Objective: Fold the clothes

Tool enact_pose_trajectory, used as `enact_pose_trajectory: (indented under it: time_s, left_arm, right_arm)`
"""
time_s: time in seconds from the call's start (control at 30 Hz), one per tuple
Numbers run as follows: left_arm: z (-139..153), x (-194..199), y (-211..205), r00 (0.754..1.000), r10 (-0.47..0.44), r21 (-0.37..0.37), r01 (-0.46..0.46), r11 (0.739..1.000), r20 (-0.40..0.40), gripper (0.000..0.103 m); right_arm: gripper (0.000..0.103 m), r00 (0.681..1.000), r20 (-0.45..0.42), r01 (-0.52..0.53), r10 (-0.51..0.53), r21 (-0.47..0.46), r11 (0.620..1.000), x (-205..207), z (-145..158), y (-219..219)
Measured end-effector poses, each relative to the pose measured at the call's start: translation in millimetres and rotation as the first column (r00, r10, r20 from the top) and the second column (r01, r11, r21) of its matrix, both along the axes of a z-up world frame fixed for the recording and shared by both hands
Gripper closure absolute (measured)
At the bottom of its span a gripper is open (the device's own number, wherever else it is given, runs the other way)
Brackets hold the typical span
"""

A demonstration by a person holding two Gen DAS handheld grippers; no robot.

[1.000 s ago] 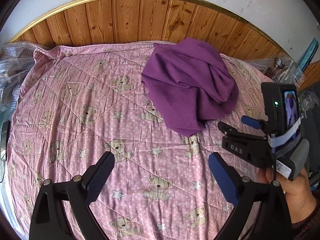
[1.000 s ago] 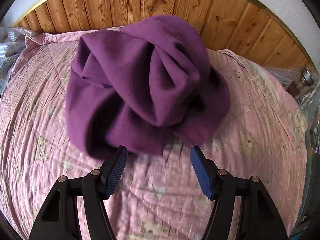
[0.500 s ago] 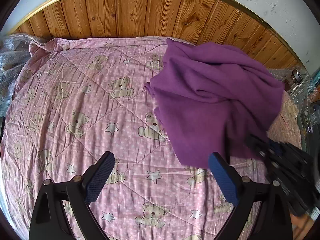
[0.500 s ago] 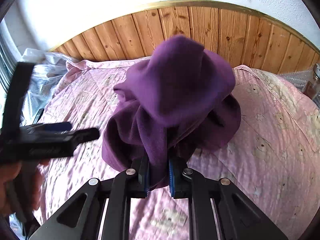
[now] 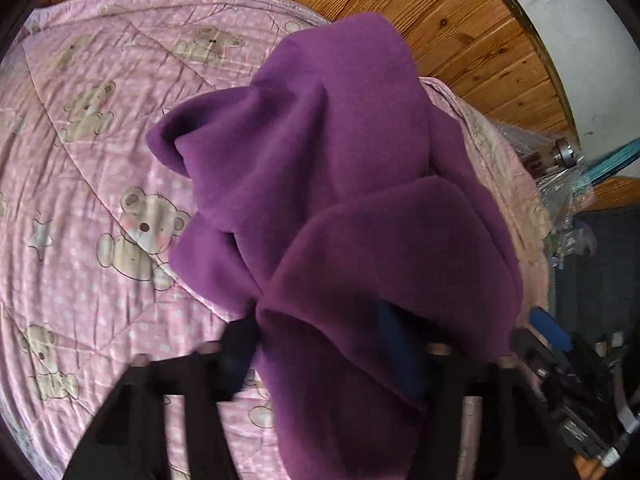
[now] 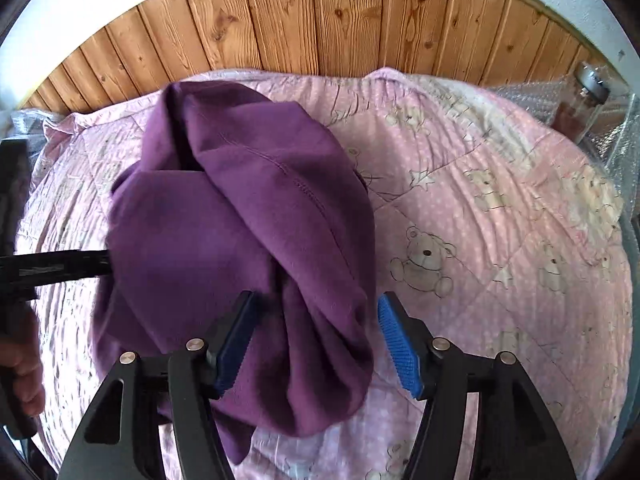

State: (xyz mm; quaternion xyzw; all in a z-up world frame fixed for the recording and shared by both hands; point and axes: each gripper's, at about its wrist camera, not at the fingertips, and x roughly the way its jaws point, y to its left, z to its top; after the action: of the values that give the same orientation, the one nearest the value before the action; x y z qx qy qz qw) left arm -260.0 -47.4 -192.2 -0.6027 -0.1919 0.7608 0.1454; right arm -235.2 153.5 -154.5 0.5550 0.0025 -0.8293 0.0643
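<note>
Garment [image 6: 240, 240], purple and bunched, sits on the quilt [image 6: 500, 208], draped over both our claws. Our right claw [image 6: 316, 344] is spread wide around a fold, gripping nothing, so the cloth could slump. Fabric hides our left claw [image 5: 320, 356]; we cannot tell its state. Both are angled down toward the bed.

A pink quilt [image 6: 500, 184] printed with teddy bears and stars covered the bed. Behind it rose knotty wooden panelling [image 6: 320, 12] edged by a gold trim, with white plaster wall [image 5: 580, 40] above. Bubble wrap [image 6: 616, 120] and a lidded glass jar [image 6: 580, 100] sat at the right, in daylight
</note>
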Motion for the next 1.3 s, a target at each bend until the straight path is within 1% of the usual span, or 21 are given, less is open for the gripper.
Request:
enact_pose_trajectory:
  time_s: [0.03,0.07,0.1,0.17,0.23,0.27,0.3,0.33,0.4,0.47,0.53,0.63,0.73,0.87,0.97,1.03,1.07,1.1,1.13,1.23,1.3]
  left_arm:
    - [9,-1,-8,1.0,0.014,0.021,-0.014,1.0,-0.014,0.089]
    - [25,0,-18,0.999,0.02,0.047,-0.018,0.999,-0.044,0.09]
    - [47,3,-29,0.995,0.02,0.049,-0.016,0.999,-0.098,0.091]
    - [105,20,-52,0.969,0.01,0.02,-0.005,1.0,-0.247,0.091]
    - [170,52,-70,0.91,-0.048,-0.075,0.019,0.997,-0.412,0.091]
    - [193,71,-74,0.88,-0.083,-0.102,0.039,0.994,-0.468,0.091]
    - [202,87,-75,0.873,-0.113,-0.113,0.067,0.991,-0.475,0.091]
    - [195,100,-70,0.893,-0.155,-0.117,0.116,0.986,-0.422,0.09]
    - [142,123,-50,0.939,-0.252,-0.139,0.224,0.965,-0.236,0.088]
    - [75,144,-33,0.952,-0.304,-0.13,0.297,0.946,-0.041,0.085]
    - [41,163,-23,0.948,-0.316,-0.158,0.318,0.935,0.036,0.085]
    - [45,171,-31,0.959,-0.281,-0.139,0.283,0.949,0.035,0.084]
    - [68,160,-50,0.976,-0.219,-0.141,0.214,0.967,-0.015,0.07]
    - [86,117,-58,0.984,-0.138,-0.184,0.117,0.976,-0.109,0.049]
    - [67,70,-39,0.984,-0.136,-0.169,0.116,0.979,-0.115,0.034]
    - [38,39,-25,0.984,-0.167,-0.202,0.152,0.968,-0.062,0.034]
    - [24,30,-17,0.98,-0.193,-0.242,0.176,0.954,-0.049,0.034]
    - [15,24,-12,0.976,-0.21,-0.261,0.189,0.946,-0.052,0.058]
    - [13,20,-14,0.976,-0.21,-0.266,0.188,0.946,-0.058,0.099]
    - [55,30,-50,0.974,-0.112,-0.236,0.063,0.97,-0.199,0.098]
    - [89,61,-97,0.96,0.008,-0.174,-0.059,0.983,-0.28,0.098]
  right_arm:
    - [0.048,0.999,0.035,-0.008,0.009,-0.027,1.0,-12,-8,-3]
    - [0.077,0.998,0.062,-0.016,0.02,-0.066,0.998,-19,-13,-5]
    - [0.088,0.997,0.069,-0.03,0.037,-0.094,0.995,-22,-8,-6]
    - [0.092,0.996,-0.041,-0.082,0.075,-0.208,0.975,-10,29,-4]
    - [0.092,0.986,-0.141,-0.13,0.091,-0.3,0.945,9,71,-4]
    - [0.092,0.982,-0.164,-0.137,0.091,-0.302,0.943,19,83,-5]
    - [0.092,0.982,-0.163,-0.134,0.091,-0.275,0.952,27,85,-8]
    - [0.092,0.985,-0.144,-0.121,0.091,-0.222,0.967,33,75,-10]
    - [0.092,0.998,-0.012,-0.066,0.065,-0.125,0.99,39,24,-7]
    - [0.092,0.988,0.155,0.029,-0.023,-0.037,0.999,52,-28,14]
    - [0.092,0.984,0.16,0.082,-0.074,-0.044,0.996,73,-27,38]
    - [0.08,0.984,0.153,0.102,-0.093,-0.05,0.994,95,-11,63]
    - [0.068,0.99,0.128,0.064,-0.059,-0.037,0.997,97,6,69]
    - [0.037,1.0,-0.025,-0.005,0.004,-0.04,0.999,76,34,52]
    - [0.036,0.993,0.018,-0.118,0.119,-0.018,0.993,34,8,18]
    - [0.044,0.983,0.095,-0.156,0.16,-0.042,0.987,10,-14,4]
    - [0.081,0.974,0.139,-0.177,0.181,-0.044,0.983,3,-25,0]
    - [0.096,0.971,0.144,-0.187,0.189,-0.027,0.982,4,-25,2]
    - [0.097,0.98,0.102,-0.173,0.172,0.0,0.985,12,-16,8]
    - [0.098,1.0,-0.001,-0.029,0.029,0.027,0.999,37,25,59]
    - [0.098,0.997,0.015,0.075,-0.076,0.056,0.996,61,26,100]
